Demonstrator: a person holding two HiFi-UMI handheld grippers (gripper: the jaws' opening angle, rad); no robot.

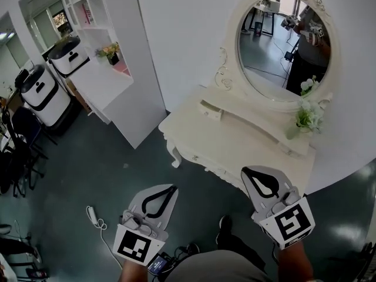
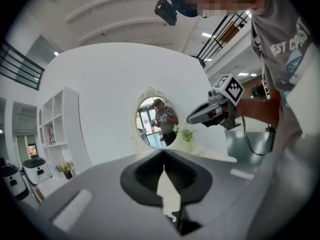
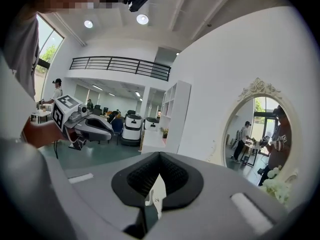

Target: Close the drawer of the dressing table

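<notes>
The cream dressing table (image 1: 235,143) with an oval mirror (image 1: 282,43) stands against the white wall, ahead of me. On its raised back shelf, at the left, a small drawer (image 1: 210,110) juts out a little. My left gripper (image 1: 174,187) hangs over the dark floor, short of the table's front left leg, with its jaws shut and nothing in them. My right gripper (image 1: 245,170) hovers at the table's front edge, also shut and empty. In the left gripper view my left gripper (image 2: 163,152) points at the mirror (image 2: 156,122), with the right gripper (image 2: 192,119) alongside.
A vase of white flowers (image 1: 306,119) stands on the table's right. A white shelf unit (image 1: 103,57) and two white-and-black machines (image 1: 41,93) are at the left, with chairs (image 1: 17,148) beyond. A power strip (image 1: 92,215) lies on the floor. My shoe (image 1: 224,228) is below.
</notes>
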